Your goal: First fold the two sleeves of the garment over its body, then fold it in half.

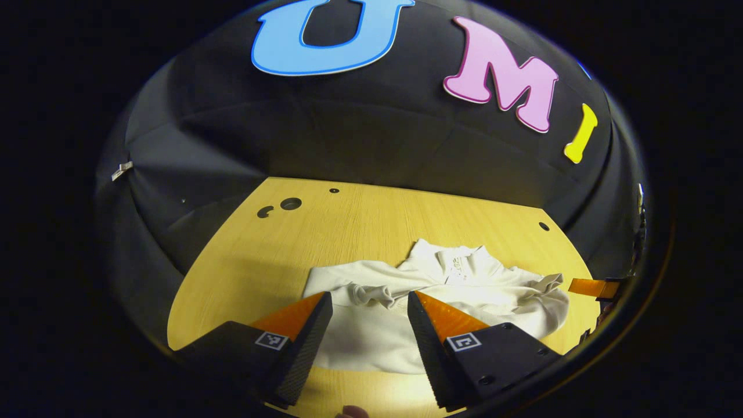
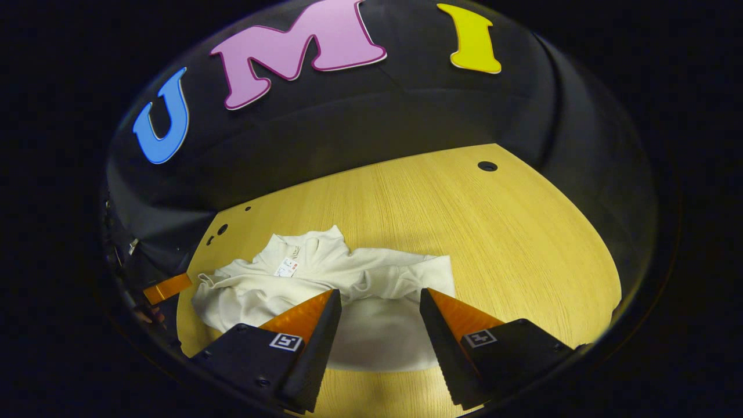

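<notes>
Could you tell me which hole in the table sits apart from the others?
The lone hole on the table's far right; the other holes cluster at its far left.

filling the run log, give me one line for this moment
stage: sleeves folded over body | garment: on table, not halved | left claw: open, above garment | right claw: open, above garment

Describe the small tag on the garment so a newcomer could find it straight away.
Start at the light wooden table in front of the black booth wall. On it lies a cream-white garment, sleeves bunched over its body. At the end nearest the wall its collar stands up, and just inside sits the small tag, pale and rectangular, the one flat printed patch on otherwise plain cloth.
</notes>
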Motion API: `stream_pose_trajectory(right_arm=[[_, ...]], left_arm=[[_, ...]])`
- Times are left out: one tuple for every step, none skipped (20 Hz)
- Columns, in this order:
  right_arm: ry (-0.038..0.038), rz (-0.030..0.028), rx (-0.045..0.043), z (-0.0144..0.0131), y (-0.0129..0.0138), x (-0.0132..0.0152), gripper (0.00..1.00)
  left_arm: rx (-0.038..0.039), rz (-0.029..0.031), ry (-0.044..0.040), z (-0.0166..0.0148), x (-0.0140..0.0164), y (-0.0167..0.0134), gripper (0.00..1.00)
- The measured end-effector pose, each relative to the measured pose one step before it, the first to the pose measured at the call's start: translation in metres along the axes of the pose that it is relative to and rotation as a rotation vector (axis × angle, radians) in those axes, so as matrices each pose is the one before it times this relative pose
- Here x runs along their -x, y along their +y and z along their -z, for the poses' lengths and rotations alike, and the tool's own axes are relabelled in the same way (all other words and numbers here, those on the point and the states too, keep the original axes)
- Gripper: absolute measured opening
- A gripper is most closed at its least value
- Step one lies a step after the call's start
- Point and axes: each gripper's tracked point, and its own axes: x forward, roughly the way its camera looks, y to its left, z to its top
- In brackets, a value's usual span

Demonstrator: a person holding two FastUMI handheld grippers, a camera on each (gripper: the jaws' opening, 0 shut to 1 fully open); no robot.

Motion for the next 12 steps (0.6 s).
stream_pose_trajectory(right_arm=[[-0.00202, -0.00366, 0.01254, 0.00248, 0.00261, 0.00806, 0.84], [-0.00277, -0.00519, 0.00743, 0.00206, 0.00293, 0.00725, 0.84], [-0.00449, -0.00585, 0.00165, 0.00181, 0.00353, 0.0074, 0.84], [-0.00256, -0.00937, 0.00147, 0.00327, 0.00412, 0.00562, 0.85], [-0.0091, -0.00104, 0.00455, 0.00125, 0.00271, 0.00689, 0.84], [-0.00874, -0.00302, 0.00413, 0.00201, 0.00269, 0.00724, 0.85], [-0.00578, -0.00107, 0.00273, 0.0015, 0.00232, 0.00589, 0.85], [0.00062, -0.00887, -0.00158, 0.00266, 0.00359, 0.00641, 0.85], [-0.00122, -0.00787, -0.00388, 0.00193, 0.00266, 0.00549, 0.85], [-0.00101, -0.00479, -0.00423, 0.0013, 0.0008, 0.00513, 0.85], [-0.00054, -0.00483, -0.00258, 0.00107, 0.00066, 0.00507, 0.85], [-0.00453, 0.00196, -0.00256, 0.00147, -0.00109, 0.00521, 0.85]], left_arm=[[-0.00641, 0.00589, -0.00703, 0.00028, 0.00811, -0.00396, 0.84], [-0.01104, 0.00701, -0.00664, 0.00013, 0.00874, -0.00403, 0.84], [-0.01761, 0.0057, -0.0108, -0.00036, 0.00764, -0.00397, 0.84], [-0.02038, 0.0039, -0.01126, -0.00046, 0.00891, -0.00372, 0.84], [-0.01822, 0.00691, -0.01099, 0.00076, 0.00886, -0.00553, 0.84], [-0.01371, 0.00892, -0.00665, 0.00064, 0.00826, -0.00581, 0.84], [-0.00948, 0.00914, -0.00554, 0.00158, 0.00762, -0.00566, 0.83], [-0.00131, 0.00938, -0.00142, 0.00145, 0.00601, -0.00633, 0.83], [-0.00057, 0.01031, -0.00106, 0.00178, 0.00691, -0.00494, 0.84], [-0.00102, 0.00456, -0.00129, 0.00181, 0.00637, -0.00359, 0.83], [-0.00107, 0.00335, -0.00255, 0.00181, 0.00456, -0.00293, 0.84], [0.00298, 0.00164, 0.00209, 0.00273, 0.00534, -0.00232, 0.83]])
